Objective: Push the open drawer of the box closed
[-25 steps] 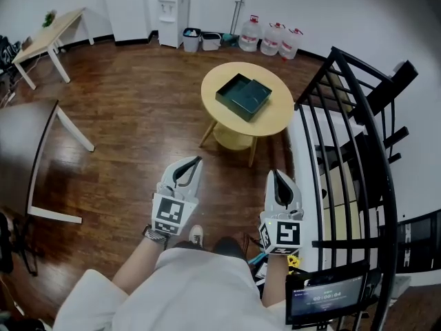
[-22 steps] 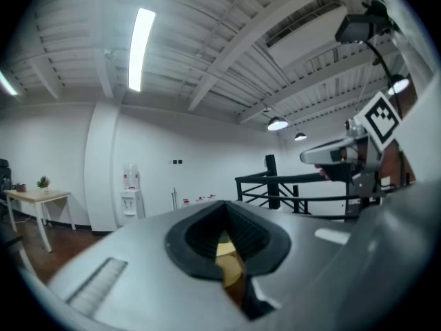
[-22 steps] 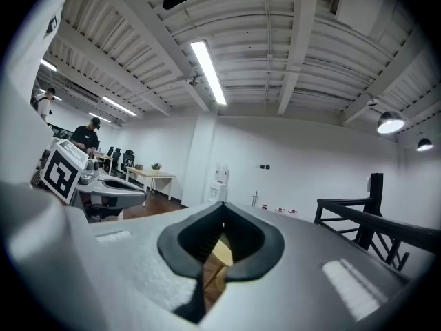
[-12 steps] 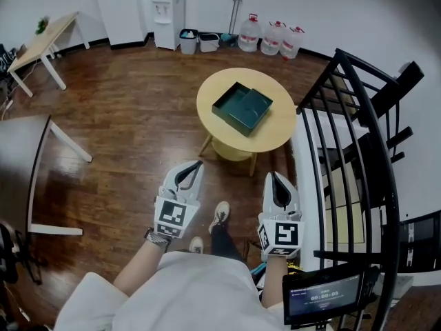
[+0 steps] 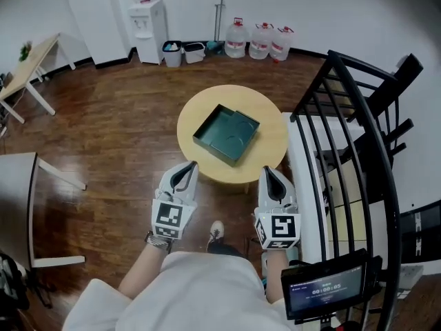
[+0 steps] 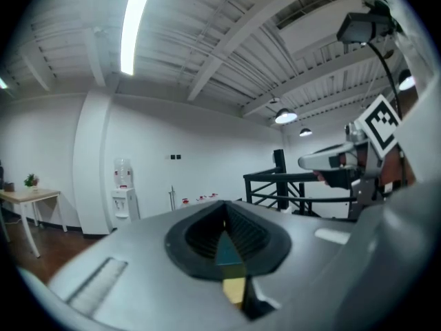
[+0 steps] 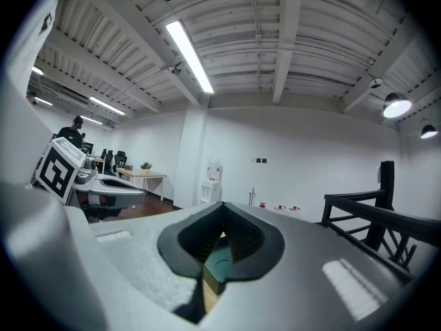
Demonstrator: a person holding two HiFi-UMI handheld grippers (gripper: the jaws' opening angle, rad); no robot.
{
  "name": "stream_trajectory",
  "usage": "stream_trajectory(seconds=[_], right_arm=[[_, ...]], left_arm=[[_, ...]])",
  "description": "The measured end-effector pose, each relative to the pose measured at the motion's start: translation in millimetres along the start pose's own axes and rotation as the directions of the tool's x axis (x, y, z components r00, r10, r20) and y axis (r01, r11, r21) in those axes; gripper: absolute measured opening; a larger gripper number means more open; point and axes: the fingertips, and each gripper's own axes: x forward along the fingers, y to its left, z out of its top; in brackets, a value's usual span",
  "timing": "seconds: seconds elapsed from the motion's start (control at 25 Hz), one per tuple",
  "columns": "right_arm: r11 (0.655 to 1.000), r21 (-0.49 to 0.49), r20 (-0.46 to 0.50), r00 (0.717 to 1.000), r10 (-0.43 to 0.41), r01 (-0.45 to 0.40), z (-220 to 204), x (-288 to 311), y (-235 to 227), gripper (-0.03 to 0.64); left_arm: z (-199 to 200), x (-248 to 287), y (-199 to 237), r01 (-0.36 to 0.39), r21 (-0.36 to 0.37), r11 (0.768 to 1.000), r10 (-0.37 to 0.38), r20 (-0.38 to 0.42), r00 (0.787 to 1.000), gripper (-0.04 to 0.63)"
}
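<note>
A dark green box (image 5: 226,134) with its drawer drawn out lies on a round yellow table (image 5: 272,147) in the head view. My left gripper (image 5: 191,165) is shut, its tip just short of the table's near edge, left of the box. My right gripper (image 5: 267,172) is shut too, at the near edge right of the box. Neither touches the box. In the left gripper view a sliver of the green box (image 6: 226,251) shows past the shut left gripper (image 6: 222,218). The right gripper view shows the box (image 7: 224,261) under the shut right gripper (image 7: 222,216).
A black metal railing (image 5: 344,123) and a white ledge (image 5: 303,192) stand close on the right. Water bottles (image 5: 260,40), a dispenser (image 5: 146,19) and bins (image 5: 182,51) line the far wall. A white-legged table (image 5: 31,185) is at the left. My shoe (image 5: 216,231) is below the grippers.
The table and box have come nearer, from well ahead of the grippers to just in front of their tips. Both grippers have stayed shut and side by side.
</note>
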Motion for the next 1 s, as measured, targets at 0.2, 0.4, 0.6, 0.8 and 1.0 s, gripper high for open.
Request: stream_trajectory(seconds=[0.2, 0.4, 0.6, 0.8, 1.0], right_arm=[[1.0, 0.013, -0.011, 1.0, -0.001, 0.001, -2.5, 34.9, -34.2, 0.002], [0.998, 0.039, -0.074, 0.996, 0.045, -0.042, -20.6, 63.9, -49.7, 0.002], [0.995, 0.046, -0.117, 0.989, 0.092, -0.087, -32.3, 87.2, -60.8, 0.002], [0.995, 0.063, -0.154, 0.984, 0.092, -0.083, -43.0, 105.5, -67.7, 0.002], [0.992, 0.06, -0.193, 0.974, 0.121, -0.112, -55.5, 120.6, -58.8, 0.003]], left_arm=[[3.4, 47.3, 9.1, -0.004, -0.008, 1.0, 0.004, -0.013, 1.0, 0.008], [1.3, 78.9, 13.6, -0.007, -0.009, 1.0, 0.007, -0.03, 1.0, 0.008], [-4.9, 99.3, 16.5, -0.009, -0.007, 1.0, 0.008, -0.07, 0.998, 0.008], [-13.7, 108.9, 25.9, -0.012, -0.007, 1.0, 0.012, -0.114, 0.993, 0.008], [-24.3, 119.8, 37.5, 0.004, 0.005, 1.0, -0.003, -0.144, 0.99, 0.008]])
